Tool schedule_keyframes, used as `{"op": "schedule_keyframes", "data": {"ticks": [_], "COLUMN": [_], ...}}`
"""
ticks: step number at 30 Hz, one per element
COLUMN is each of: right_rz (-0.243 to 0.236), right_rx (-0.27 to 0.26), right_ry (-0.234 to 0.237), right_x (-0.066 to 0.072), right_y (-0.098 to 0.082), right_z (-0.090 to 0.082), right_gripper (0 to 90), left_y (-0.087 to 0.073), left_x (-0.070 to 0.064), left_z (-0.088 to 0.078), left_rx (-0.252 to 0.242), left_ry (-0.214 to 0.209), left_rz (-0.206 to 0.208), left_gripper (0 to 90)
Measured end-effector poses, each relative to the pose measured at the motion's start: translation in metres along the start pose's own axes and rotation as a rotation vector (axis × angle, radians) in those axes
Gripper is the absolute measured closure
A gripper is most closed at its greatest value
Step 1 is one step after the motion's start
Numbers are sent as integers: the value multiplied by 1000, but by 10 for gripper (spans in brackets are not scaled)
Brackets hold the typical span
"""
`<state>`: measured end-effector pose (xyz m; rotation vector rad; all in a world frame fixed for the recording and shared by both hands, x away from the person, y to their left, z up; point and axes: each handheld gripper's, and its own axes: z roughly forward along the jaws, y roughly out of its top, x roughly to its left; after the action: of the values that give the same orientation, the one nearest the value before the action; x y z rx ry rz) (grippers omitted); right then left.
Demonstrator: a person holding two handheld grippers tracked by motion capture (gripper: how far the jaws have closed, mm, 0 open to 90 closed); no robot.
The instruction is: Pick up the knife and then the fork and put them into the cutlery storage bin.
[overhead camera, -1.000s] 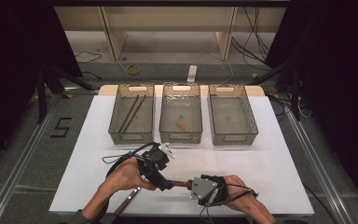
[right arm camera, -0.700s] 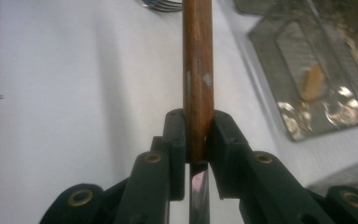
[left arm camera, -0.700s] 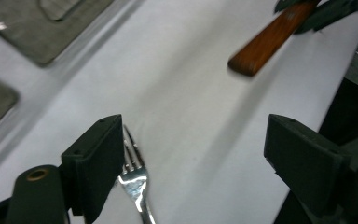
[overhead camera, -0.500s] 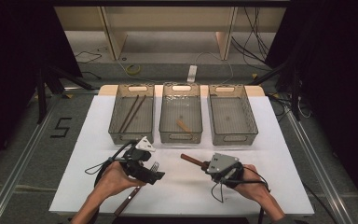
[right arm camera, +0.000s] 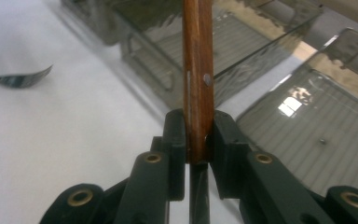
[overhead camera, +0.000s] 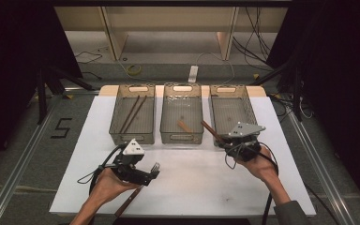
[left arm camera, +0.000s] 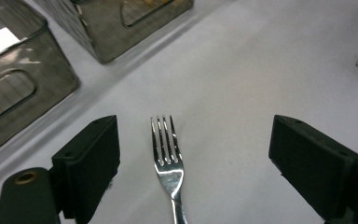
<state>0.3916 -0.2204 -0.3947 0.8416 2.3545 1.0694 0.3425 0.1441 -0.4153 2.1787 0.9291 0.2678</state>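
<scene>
A metal fork (left arm camera: 167,154) with a brown handle lies on the white table top (overhead camera: 192,187) between the jaws of my left gripper (left arm camera: 200,140). Those jaws have just been opening and stand wide apart, with neither pad touching the fork (overhead camera: 155,166). The left gripper (overhead camera: 151,172) is near the front left of the table. My right gripper (overhead camera: 225,143) hovers at the front corner of the right mesh tray (overhead camera: 252,123). It is shut on a wooden-handled utensil (right arm camera: 198,70), whose riveted handle (overhead camera: 209,130) sticks out up and to the left.
Three mesh trays stand in a row at the back. The left tray (overhead camera: 117,117) holds two brown sticks (overhead camera: 132,112), and the middle tray (overhead camera: 166,117) holds one short wooden piece (overhead camera: 183,126). Cables trail from both grippers.
The two grippers were together at the front centre. The right one has moved right and away with the wooden-handled utensil. The left one has drawn back left, opened wider, and the fork is free.
</scene>
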Motion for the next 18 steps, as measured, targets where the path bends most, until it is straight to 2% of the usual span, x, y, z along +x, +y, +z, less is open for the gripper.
{"op": "schedule_keyframes", "data": {"ticks": [5, 7, 16, 18], "right_rz": [73, 103, 175, 185], "right_rx": [-10, -17, -27, -25], "right_ry": [-36, -33, -41, -40], "right_x": [-18, -25, -47, -51], "right_y": [11, 16, 39, 41], "right_z": [2, 3, 13, 16], "right_gripper": [777, 777, 777, 776], "left_y": [-4, -5, -9, -10], "left_x": [3, 3, 2, 2], "left_z": [-4, -5, -10, -11], "left_rx": [-9, -15, -67, -64], "left_ry": [12, 17, 17, 17], "left_rz": [-18, -24, -39, -33], "left_gripper": [154, 153, 153, 153]}}
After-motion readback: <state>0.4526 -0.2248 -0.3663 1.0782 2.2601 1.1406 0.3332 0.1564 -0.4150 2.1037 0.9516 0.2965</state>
